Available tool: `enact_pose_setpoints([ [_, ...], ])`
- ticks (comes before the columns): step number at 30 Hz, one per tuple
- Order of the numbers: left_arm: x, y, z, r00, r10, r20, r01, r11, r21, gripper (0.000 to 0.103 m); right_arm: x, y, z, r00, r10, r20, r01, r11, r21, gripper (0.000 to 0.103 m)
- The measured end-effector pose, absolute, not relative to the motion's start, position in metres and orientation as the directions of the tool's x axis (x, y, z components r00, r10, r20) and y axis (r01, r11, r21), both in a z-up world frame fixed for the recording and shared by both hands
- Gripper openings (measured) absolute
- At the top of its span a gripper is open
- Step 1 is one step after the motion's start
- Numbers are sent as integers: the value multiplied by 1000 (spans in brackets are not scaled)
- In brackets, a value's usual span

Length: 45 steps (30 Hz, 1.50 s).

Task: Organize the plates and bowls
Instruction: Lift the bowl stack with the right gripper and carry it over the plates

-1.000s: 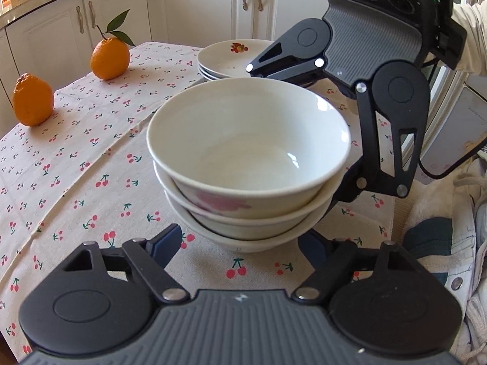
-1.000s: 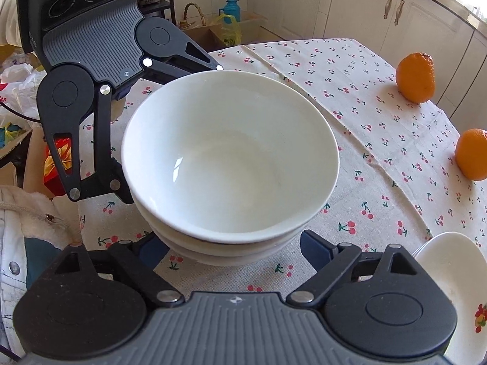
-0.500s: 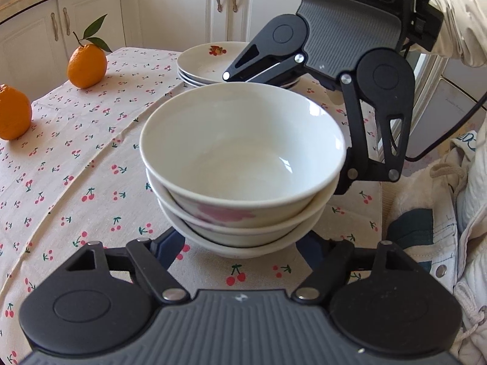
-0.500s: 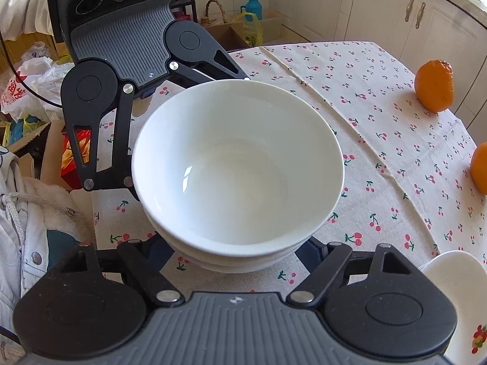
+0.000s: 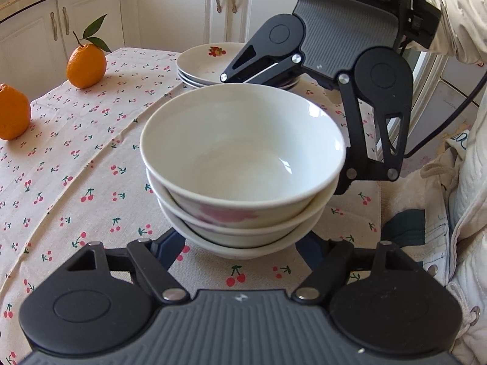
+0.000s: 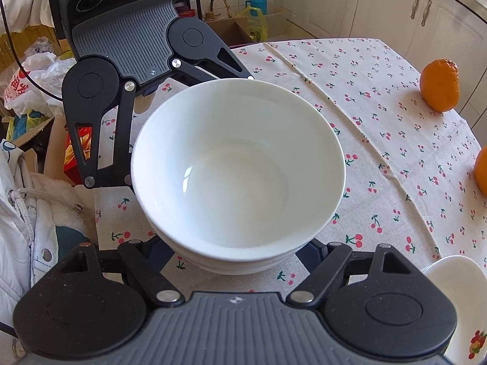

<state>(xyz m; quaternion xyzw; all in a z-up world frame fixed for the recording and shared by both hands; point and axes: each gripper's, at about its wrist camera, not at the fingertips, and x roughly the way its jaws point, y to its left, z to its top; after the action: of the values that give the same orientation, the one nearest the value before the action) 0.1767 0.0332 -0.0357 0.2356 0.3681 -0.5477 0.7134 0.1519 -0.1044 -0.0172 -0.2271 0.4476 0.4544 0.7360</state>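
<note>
A stack of three white bowls (image 5: 243, 164) stands on the cherry-print tablecloth (image 5: 76, 167); it also shows in the right wrist view (image 6: 237, 170). My left gripper (image 5: 240, 245) is open, its fingers spread either side of the stack's base. My right gripper (image 6: 234, 252) is open the same way from the opposite side, and appears across the bowls in the left wrist view (image 5: 341, 60). The fingertips are hidden under the bowls, so contact is unclear. A stack of white plates (image 5: 210, 64) with a fruit print sits beyond the bowls.
Two oranges (image 5: 86, 65) (image 5: 12, 115) sit at the table's far left. The plate rim (image 6: 456, 298) is at the lower right of the right wrist view. White cabinets (image 5: 182, 6) stand behind. The person's white jacket (image 5: 462, 213) is at the table edge.
Both gripper views have shifted slightly around the bowl stack. The bowls keep the same place between the spread fingers. Nothing was gripped or released.
</note>
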Motion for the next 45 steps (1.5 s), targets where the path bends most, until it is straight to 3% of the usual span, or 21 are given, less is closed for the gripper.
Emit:
enact_pose_setpoints([
  [11, 177, 22, -24, 153, -603, -783, 947, 317, -59, 78, 151, -115, -4, 213, 465, -859, -873, 485, 46, 86],
  [29, 212, -70, 16, 187, -636, -749, 972, 231, 47, 78, 166, -208, 38, 352, 433, -830, -812, 583, -40, 86],
  [45, 237, -149, -5, 115, -663, -739, 991, 124, 43, 78, 175, -283, 22, 406, 344, -846, -701, 711, -47, 86],
])
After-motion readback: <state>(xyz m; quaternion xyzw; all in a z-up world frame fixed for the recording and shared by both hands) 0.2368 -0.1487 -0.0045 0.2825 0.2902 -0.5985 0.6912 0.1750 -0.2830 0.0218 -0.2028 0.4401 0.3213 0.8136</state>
